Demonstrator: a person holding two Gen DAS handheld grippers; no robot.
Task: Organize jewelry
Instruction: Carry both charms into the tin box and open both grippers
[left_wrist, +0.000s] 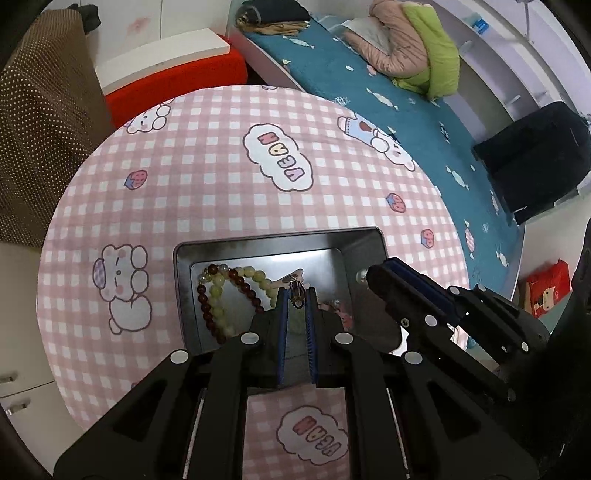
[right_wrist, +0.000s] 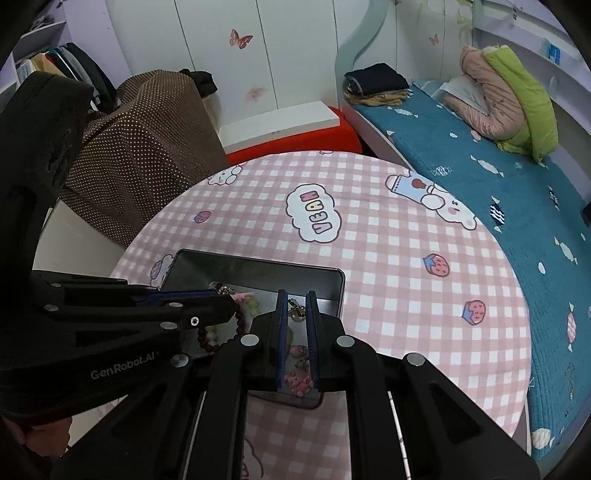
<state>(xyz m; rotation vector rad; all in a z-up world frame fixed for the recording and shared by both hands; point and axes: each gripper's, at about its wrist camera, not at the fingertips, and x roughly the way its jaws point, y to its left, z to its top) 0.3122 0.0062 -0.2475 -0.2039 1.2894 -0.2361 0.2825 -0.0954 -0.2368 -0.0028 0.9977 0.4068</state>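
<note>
Your left hand-held gripper, low in the middle of the left wrist view, has its blue-padded fingers nearly together, clamped on a small gold-coloured metal clasp that sits between the tips. It hangs over the dark rectangular metal tray, which rests on the round surface covered in a pink-and-white checked cloth with cartoon bears. Inside the tray, at its left side, lie a dark red bead bracelet and a pale green bead bracelet, overlapping each other.

Your right hand-held gripper reaches in from the right edge of that view; in its own camera its fingers are likewise drawn close, pinching a small metal clasp between the tips. Below it, between the fingers, you see pink charms lying in the near part of the tray. Whether the two clasps belong to one piece you cannot tell from these views.

The tray sits at the lower left of the surface in the right wrist view. Behind the surface, at upper right, runs a bed with a teal patterned cover
</note>
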